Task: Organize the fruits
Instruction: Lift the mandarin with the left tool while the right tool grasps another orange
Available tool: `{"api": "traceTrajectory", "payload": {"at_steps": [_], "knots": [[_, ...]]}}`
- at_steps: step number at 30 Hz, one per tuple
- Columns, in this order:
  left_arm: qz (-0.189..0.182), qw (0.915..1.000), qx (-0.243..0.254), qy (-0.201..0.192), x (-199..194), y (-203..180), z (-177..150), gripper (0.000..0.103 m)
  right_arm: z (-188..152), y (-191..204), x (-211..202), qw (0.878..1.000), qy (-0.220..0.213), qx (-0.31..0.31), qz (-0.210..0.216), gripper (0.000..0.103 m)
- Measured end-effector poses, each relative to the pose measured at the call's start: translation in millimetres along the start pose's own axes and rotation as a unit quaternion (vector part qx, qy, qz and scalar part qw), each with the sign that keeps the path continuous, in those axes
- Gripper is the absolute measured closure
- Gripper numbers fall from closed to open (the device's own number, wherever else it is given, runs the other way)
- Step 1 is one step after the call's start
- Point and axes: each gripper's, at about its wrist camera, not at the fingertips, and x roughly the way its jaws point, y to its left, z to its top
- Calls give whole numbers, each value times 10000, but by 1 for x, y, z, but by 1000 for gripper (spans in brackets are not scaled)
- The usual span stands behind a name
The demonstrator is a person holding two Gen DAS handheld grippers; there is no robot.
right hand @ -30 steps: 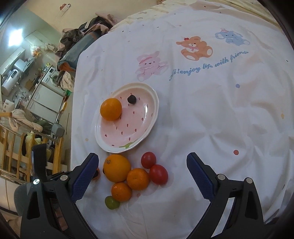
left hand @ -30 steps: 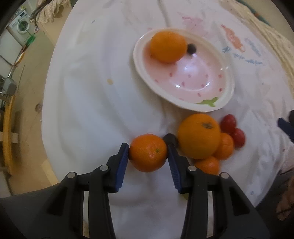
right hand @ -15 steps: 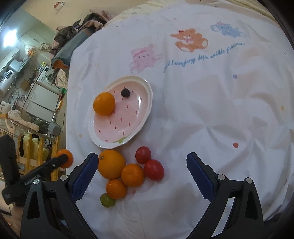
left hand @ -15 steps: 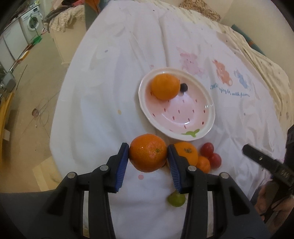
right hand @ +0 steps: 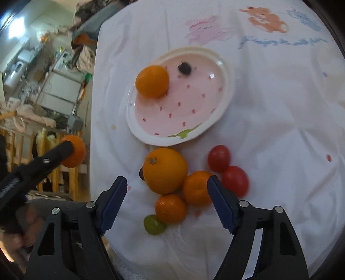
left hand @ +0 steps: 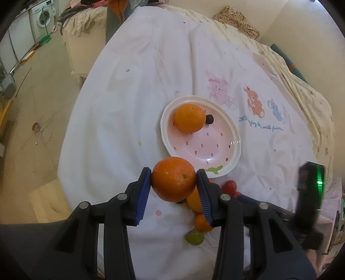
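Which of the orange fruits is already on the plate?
The orange at the plate's far-left edge, beside the dark berry. The others lie on the cloth or in the left tool.

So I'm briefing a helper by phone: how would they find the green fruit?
Find the pink plate on the white cloth; a fruit pile sits just below it. The grape lies at the pile's near edge, the only green, smallest piece.

You see white cartoon-print cloth point(left hand: 133, 112) covering table, white front-loading washing machine point(left hand: 44, 16) far left, yellow wooden railing point(right hand: 64, 178) beside table.
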Motion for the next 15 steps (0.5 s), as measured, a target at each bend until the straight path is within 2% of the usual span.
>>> {"api": "traceTrajectory", "payload": {"at_steps": [5,12,15], "knots": [[-100,9994,-277,164,2,12,2,64,8,31,28,9924,153,-914,-805,25],[-187,9986,-430,264,3,19,2,64,5,44,53,9783,497,-1555,-1274,25],[-198,9985,-443,253,3,19,2,64,3,42,59,9771,608,-1613,-1245,35]]}}
